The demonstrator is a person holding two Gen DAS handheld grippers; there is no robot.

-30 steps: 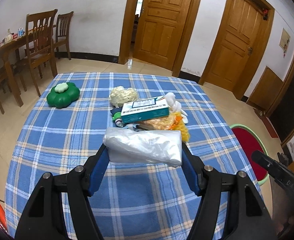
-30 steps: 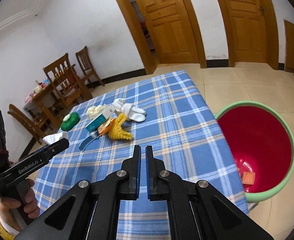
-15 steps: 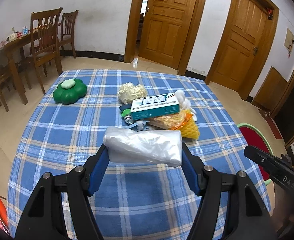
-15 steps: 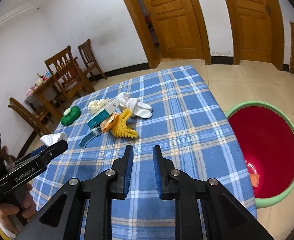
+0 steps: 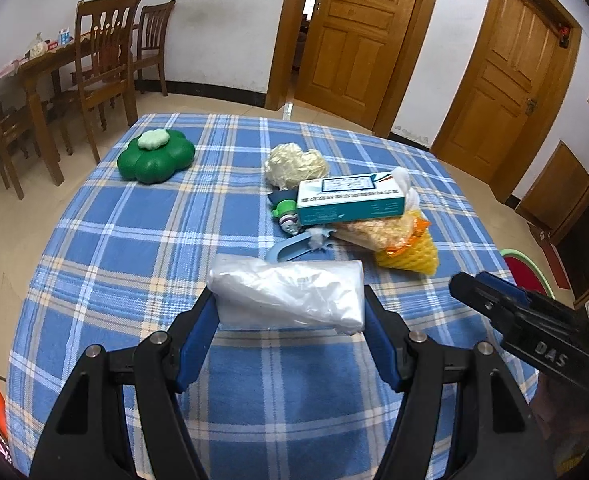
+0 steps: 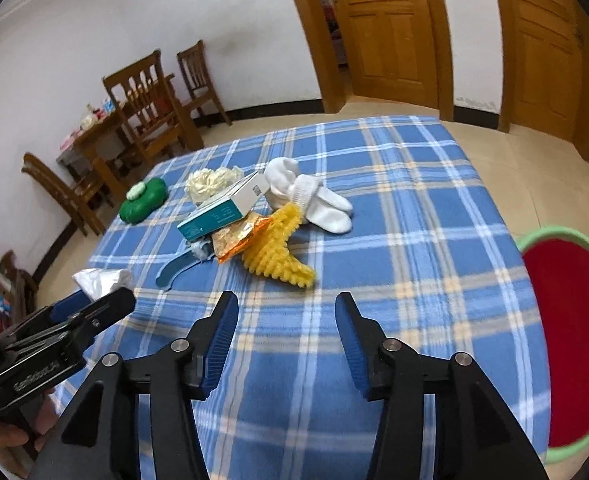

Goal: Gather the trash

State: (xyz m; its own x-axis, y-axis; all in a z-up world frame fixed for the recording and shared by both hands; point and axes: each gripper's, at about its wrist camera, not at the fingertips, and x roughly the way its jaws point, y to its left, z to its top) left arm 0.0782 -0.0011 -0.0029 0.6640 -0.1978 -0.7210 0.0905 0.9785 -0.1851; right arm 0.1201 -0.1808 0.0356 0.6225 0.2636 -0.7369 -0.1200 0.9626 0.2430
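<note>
The red bin [image 6: 566, 340] is cut off beside the right gripper [image 6: 286, 312], whose empty jaws are opening. A plastic bag [image 5: 290, 296] is squeezed by the left gripper [image 5: 290, 308].

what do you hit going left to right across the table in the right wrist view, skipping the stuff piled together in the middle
clear plastic bag held in the left gripper → green clover-shaped object → teal and white box → white socks → red bin with green rim beside the table's right edge
</note>
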